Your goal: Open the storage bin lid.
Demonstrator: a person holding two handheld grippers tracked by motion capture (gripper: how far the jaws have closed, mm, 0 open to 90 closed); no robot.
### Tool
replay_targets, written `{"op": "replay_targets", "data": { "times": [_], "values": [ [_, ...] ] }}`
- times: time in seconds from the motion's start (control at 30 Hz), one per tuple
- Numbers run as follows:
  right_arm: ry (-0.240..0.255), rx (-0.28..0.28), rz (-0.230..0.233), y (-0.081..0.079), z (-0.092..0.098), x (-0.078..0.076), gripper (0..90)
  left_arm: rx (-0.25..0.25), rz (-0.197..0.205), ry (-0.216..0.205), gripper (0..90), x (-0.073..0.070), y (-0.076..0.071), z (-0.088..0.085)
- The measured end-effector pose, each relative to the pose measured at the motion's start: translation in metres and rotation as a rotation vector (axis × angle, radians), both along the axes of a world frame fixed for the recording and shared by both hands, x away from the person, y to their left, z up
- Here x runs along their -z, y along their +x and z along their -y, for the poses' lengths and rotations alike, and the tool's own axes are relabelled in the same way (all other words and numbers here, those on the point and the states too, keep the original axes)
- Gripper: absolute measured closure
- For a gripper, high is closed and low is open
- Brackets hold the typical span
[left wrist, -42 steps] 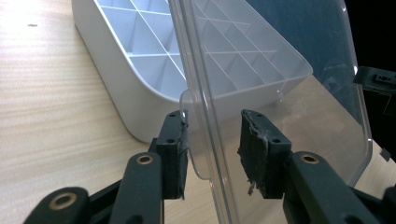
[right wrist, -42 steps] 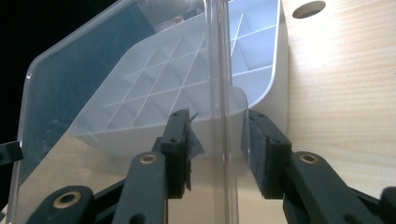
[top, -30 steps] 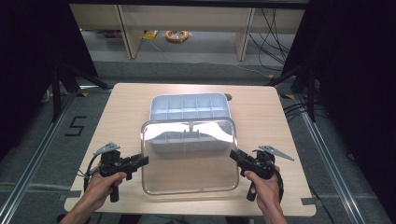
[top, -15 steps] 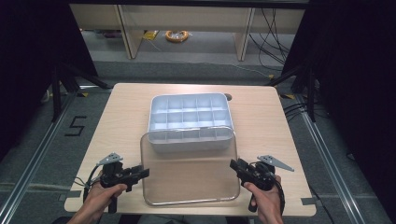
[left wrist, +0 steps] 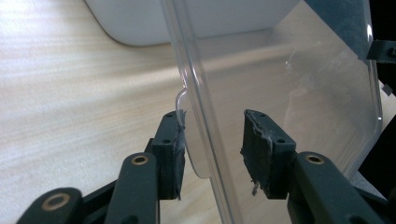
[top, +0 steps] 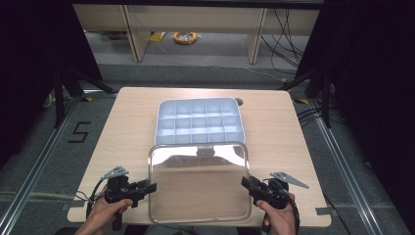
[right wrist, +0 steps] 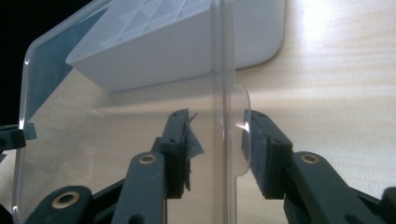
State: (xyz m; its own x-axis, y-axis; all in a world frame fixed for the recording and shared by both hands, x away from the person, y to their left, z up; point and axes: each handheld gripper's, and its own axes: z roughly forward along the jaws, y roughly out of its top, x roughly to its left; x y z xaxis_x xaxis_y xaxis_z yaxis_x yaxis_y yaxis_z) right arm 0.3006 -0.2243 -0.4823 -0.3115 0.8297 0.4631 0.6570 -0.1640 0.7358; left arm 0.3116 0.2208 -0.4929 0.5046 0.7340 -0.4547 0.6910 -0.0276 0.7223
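Observation:
A clear plastic lid [top: 198,181] lies flat and low at the table's front, just ahead of a white compartment box [top: 199,120]. My left gripper [top: 150,188] is at the lid's left edge and my right gripper [top: 245,183] at its right edge. In the left gripper view the jaws [left wrist: 212,133] straddle the lid's rim [left wrist: 196,116]. One pad touches the small side tab and the other stands off. The right gripper view shows the same. Those jaws [right wrist: 215,133] sit either side of the rim [right wrist: 223,93], with a gap at one pad.
The box has several empty compartments and sits mid-table, its near wall close to the lid's far edge [top: 198,145]. Bare wooden tabletop [top: 122,127] lies left and right of both. The table's front edge is right by my hands. Floor and cables surround the table.
The lid has come down from a tilt over the box to lie flat nearer the front edge. Both hands moved back toward the person and lower with it.

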Motion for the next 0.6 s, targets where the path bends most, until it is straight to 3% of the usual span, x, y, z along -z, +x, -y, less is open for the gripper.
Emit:
{"op": "replay_targets", "data": {
  "times": [0.03, 0.07, 0.13, 0.17, 0.2, 0.23, 0.27, 0.3, 0.4, 0.43, 0.47, 0.57, 0.6],
  "values": [
    [-0.02, 0.005, 0.001, 0.0, 0.002, 0.001, 62.2, 0.003, -0.003, 0.002, 58.3, 0.0, 0.0, 0.0],
    [0.004, -0.002, -0.005, -0.001, 0.001, 0.002, 62.1, 0.004, -0.003, 0.004, 58.3, 0.0, 0.0, 0.0],
    [-0.01, 0.0, -0.008, -0.002, 0.002, 0.003, 61.9, 0.004, -0.01, 0.008, 57.8, 0.002, -0.001, 0.001],
    [-0.037, 0.005, -0.013, -0.002, 0.002, 0.004, 61.7, 0.002, -0.014, 0.008, 57.7, 0.002, -0.001, 0.002],
    [-0.023, 0.005, -0.016, -0.002, 0.001, 0.005, 61.6, 0.011, -0.018, 0.016, 57.6, 0.003, -0.002, 0.002],
    [0.004, 0.016, -0.049, -0.004, 0.0, 0.004, 61.5, 0.016, -0.022, 0.018, 57.5, 0.004, -0.002, 0.002],
    [-0.023, 0.008, -0.031, -0.004, 0.002, 0.005, 61.3, 0.022, -0.027, 0.022, 57.4, 0.005, -0.003, 0.003],
    [0.013, 0.02, -0.064, -0.005, 0.0, 0.005, 61.0, 0.026, -0.035, 0.025, 57.2, 0.006, -0.003, 0.004],
    [-0.024, 0.006, -0.05, -0.004, 0.003, 0.009, 60.4, 0.03, -0.042, 0.03, 56.9, 0.008, -0.002, 0.004],
    [-0.002, 0.018, -0.087, -0.005, 0.0, 0.008, 60.3, 0.028, -0.046, 0.029, 56.8, 0.008, -0.002, 0.004],
    [-0.036, 0.003, -0.054, -0.003, 0.002, 0.011, 60.3, 0.03, -0.052, 0.028, 56.7, 0.009, -0.002, 0.003],
    [-0.042, -0.01, -0.063, -0.003, 0.002, 0.013, 59.5, 0.035, -0.063, 0.03, 56.2, 0.011, -0.001, 0.003],
    [-0.022, 0.005, -0.1, -0.005, 0.0, 0.012, 59.3, 0.035, -0.063, 0.03, 56.1, 0.011, -0.001, 0.003]
  ]
}}
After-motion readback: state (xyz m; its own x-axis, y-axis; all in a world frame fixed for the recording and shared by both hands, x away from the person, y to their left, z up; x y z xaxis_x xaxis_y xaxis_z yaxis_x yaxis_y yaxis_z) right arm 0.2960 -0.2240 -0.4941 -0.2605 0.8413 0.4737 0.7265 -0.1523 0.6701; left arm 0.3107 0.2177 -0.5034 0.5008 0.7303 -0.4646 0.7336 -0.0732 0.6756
